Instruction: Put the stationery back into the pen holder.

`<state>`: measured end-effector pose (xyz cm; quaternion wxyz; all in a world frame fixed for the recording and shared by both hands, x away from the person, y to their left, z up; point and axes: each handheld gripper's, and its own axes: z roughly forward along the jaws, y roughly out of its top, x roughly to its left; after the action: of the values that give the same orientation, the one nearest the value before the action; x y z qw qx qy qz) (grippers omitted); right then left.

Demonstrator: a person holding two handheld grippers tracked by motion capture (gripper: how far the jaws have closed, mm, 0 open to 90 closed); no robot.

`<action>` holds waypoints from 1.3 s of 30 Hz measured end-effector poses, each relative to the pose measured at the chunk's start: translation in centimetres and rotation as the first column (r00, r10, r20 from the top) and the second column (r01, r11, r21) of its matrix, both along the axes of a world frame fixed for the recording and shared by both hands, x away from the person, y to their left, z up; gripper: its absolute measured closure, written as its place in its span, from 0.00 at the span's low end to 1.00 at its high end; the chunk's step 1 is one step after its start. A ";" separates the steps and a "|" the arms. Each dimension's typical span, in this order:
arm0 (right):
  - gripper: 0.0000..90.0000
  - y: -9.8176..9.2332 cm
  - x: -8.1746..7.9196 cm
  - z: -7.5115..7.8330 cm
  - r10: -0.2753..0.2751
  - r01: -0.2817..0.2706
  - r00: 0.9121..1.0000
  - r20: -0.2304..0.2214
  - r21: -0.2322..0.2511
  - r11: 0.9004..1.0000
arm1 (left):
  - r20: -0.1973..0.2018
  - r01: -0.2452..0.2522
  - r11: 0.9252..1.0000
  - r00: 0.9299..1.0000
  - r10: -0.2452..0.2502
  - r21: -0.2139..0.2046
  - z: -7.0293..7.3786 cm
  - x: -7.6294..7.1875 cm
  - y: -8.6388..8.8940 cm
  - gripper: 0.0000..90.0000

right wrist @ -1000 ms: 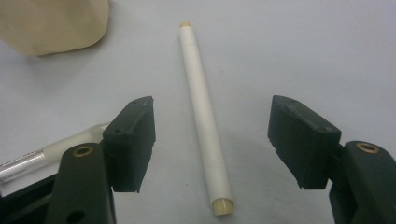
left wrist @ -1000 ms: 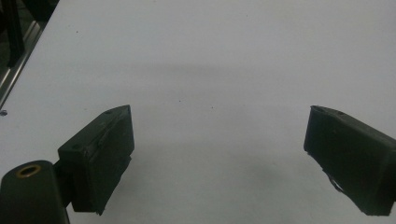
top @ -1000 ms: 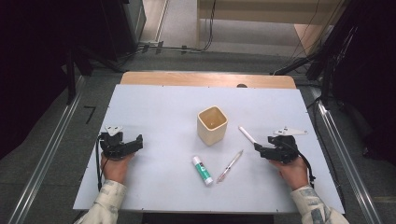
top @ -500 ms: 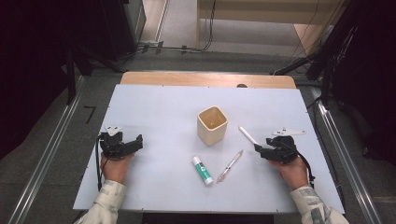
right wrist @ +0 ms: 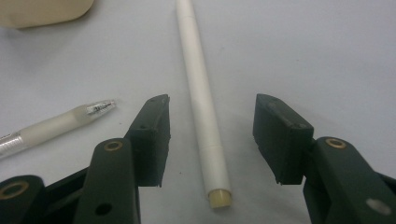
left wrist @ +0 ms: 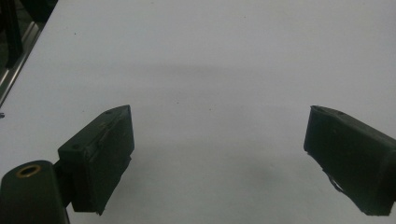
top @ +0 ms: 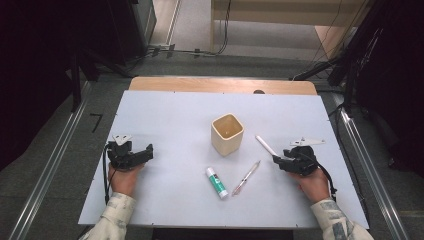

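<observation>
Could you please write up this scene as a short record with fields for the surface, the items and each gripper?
surface: white table
items: beige cup; white pen; clear pen; glue stick
right gripper: jaws have just been closing around the white pen, which lies between them untouched
left gripper: open over bare table, nothing between its jaws
pens in cup: none
</observation>
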<state>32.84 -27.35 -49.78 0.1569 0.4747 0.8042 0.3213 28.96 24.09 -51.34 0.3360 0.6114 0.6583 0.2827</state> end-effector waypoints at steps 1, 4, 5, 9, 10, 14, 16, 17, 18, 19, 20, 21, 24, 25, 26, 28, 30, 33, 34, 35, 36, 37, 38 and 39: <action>0.52 0.0 0.0 -0.1 0.000 0.000 1.000 -0.001 -0.003 1.000 | -0.001 0.001 1.000 1.000 -0.001 0.000 0.0 0.0 0.0 0.10; 0.54 0.1 0.1 -0.2 -0.001 0.000 1.000 -0.006 -0.010 1.000 | -0.001 0.002 1.000 1.000 -0.002 -0.002 0.0 0.1 -0.1 0.10; 0.55 0.1 0.1 -0.3 -0.001 0.001 1.000 -0.007 -0.011 1.000 | -0.002 0.003 1.000 1.000 -0.003 0.000 0.0 0.1 -0.1 0.10; 0.55 0.1 0.2 -0.4 0.004 -0.004 1.000 -0.004 -0.015 1.000 | -0.001 0.003 1.000 1.000 -0.003 0.000 0.0 0.1 -0.1 0.10; 0.56 0.1 0.2 -0.4 0.005 -0.005 1.000 -0.004 -0.015 1.000 | -0.002 0.003 1.000 1.000 -0.003 0.000 0.0 0.2 -0.1 0.10; 0.58 0.3 0.2 -0.5 0.010 -0.010 1.000 -0.002 -0.023 1.000 | -0.003 0.005 1.000 1.000 -0.005 0.002 0.0 0.2 -0.2 0.10; 0.60 0.3 0.2 -0.5 0.010 -0.010 1.000 0.000 -0.028 1.000 | -0.004 0.005 1.000 1.000 -0.005 0.003 0.0 0.2 -0.2 0.10; 0.61 0.3 0.2 -0.5 0.010 -0.010 1.000 0.002 -0.031 0.999 | -0.003 0.006 1.000 1.000 -0.006 0.003 0.0 0.2 -0.2 0.10; 0.61 0.4 0.2 -0.5 0.010 -0.009 1.000 0.003 -0.032 0.999 | -0.003 0.006 1.000 1.000 -0.006 0.002 0.0 0.2 -0.2 0.10; 0.62 0.4 0.2 -0.5 0.009 -0.009 1.000 0.004 -0.034 0.999 | -0.003 0.005 1.000 1.000 -0.005 0.003 0.0 0.2 -0.2 0.10; 0.64 0.4 0.2 -0.5 0.007 -0.007 1.000 0.004 -0.035 0.999 | -0.003 0.005 1.000 1.000 -0.005 0.003 0.0 0.2 -0.2 0.10; 0.65 0.4 0.2 -0.5 0.007 -0.006 1.000 0.008 -0.041 0.999 | -0.003 0.006 1.000 1.000 -0.006 0.003 0.0 0.2 -0.2 0.10; 0.70 0.5 0.1 -0.6 0.007 -0.007 1.000 0.014 -0.050 0.999 | -0.003 0.007 1.000 1.000 -0.007 0.003 -0.1 0.2 -0.2 0.10; 0.71 0.6 0.1 -0.6 0.007 -0.006 1.000 0.018 -0.055 0.998 | -0.002 0.006 1.000 1.000 -0.006 0.002 -0.1 0.2 -0.2 0.10; 0.72 0.6 0.1 -0.6 0.009 -0.008 1.000 0.017 -0.057 0.998 | -0.003 0.007 1.000 1.000 -0.007 0.003 0.0 0.2 -0.2 0.10; 0.73 0.6 0.0 -0.6 0.013 -0.012 1.000 0.016 -0.058 0.998 | -0.004 0.007 1.000 1.000 -0.007 0.004 -0.1 0.2 -0.2 0.10; 0.76 0.6 0.0 -0.6 0.016 -0.015 1.000 0.015 -0.058 0.998 | -0.003 0.007 1.000 1.000 -0.007 0.002 0.0 0.2 -0.2 0.10; 0.79 0.7 0.0 -0.6 0.019 -0.017 1.000 0.018 -0.066 0.998 | -0.002 0.006 1.000 1.000 -0.006 0.000 0.0 0.2 -0.2 0.10; 0.80 0.8 -0.1 -0.6 0.015 -0.015 1.000 0.014 -0.068 0.998 | -0.003 0.006 1.000 1.000 -0.006 -0.001 0.0 0.2 -0.2 0.10; 0.81 0.9 -0.1 -0.6 0.018 -0.017 1.000 0.016 -0.068 0.998 | -0.003 0.006 1.000 1.000 -0.006 -0.001 0.0 0.2 -0.2 0.10; 0.81 0.9 -0.1 -0.6 0.017 -0.016 1.000 0.015 -0.069 0.998 | -0.003 0.007 1.000 1.000 -0.007 -0.002 0.0 0.2 -0.2 0.10; 0.82 0.9 -0.1 -0.6 0.016 -0.015 1.000 0.015 -0.069 0.998 | -0.003 0.007 1.000 1.000 -0.007 -0.003 0.0 0.2 -0.2 0.10; 0.83 0.9 -0.1 -0.6 0.016 -0.015 1.000 0.014 -0.069 0.998 | -0.003 0.007 1.000 1.000 -0.007 -0.003 0.0 0.2 -0.2 0.10; 0.83 0.9 -0.1 -0.6 0.018 -0.016 1.000 0.016 -0.070 0.997 | -0.004 0.006 1.000 1.000 -0.006 -0.004 0.0 0.2 -0.2 0.10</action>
<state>32.74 -26.41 -50.34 0.1774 0.4594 0.8176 0.2984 29.17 23.85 -51.37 0.3369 0.6134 0.6574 0.2794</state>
